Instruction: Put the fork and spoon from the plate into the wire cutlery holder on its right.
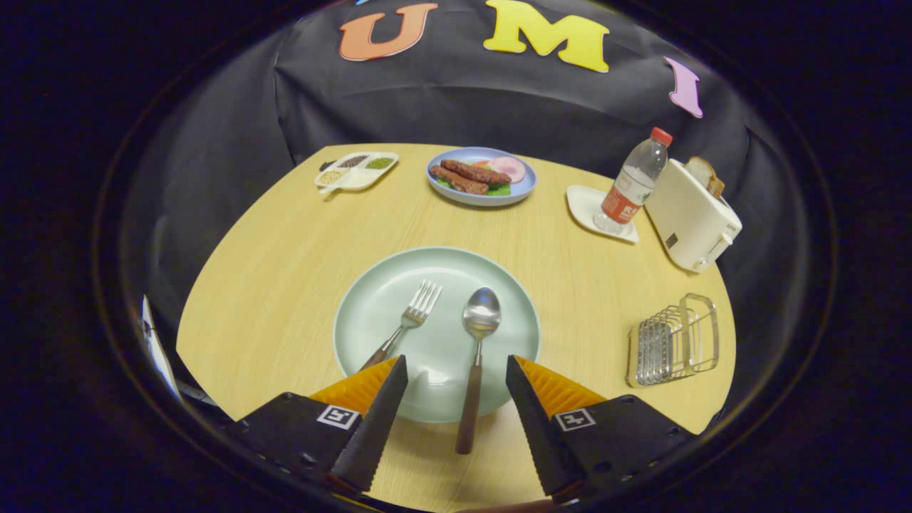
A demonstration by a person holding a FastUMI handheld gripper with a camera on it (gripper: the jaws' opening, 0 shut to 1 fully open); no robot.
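A black cloth wall backs a round, pale wooden table (285, 285) in the booth. Near the table's front edge sits a green plate (370, 320) carrying a fork (406, 320) and a spoon (476, 356), both pointing toward the far edge with their brown handles nearest the camera. The gripper (456, 370) hovers over the plate's near rim, its jaws wide apart and gripping nothing; the spoon's handle lies between the fingers, reaching off the plate onto the table, while the fork's handle runs under the left finger (377, 413). Toward the table's right edge, well apart from the plate, lies the wire holder (673, 342). Along the far edge stand a divided dish (356, 171) of seeds, a blue plate (520, 191) of sausages and ham, a water bottle (633, 182) on a white tray (584, 203), and a white toaster (687, 214) with bread in its slot.
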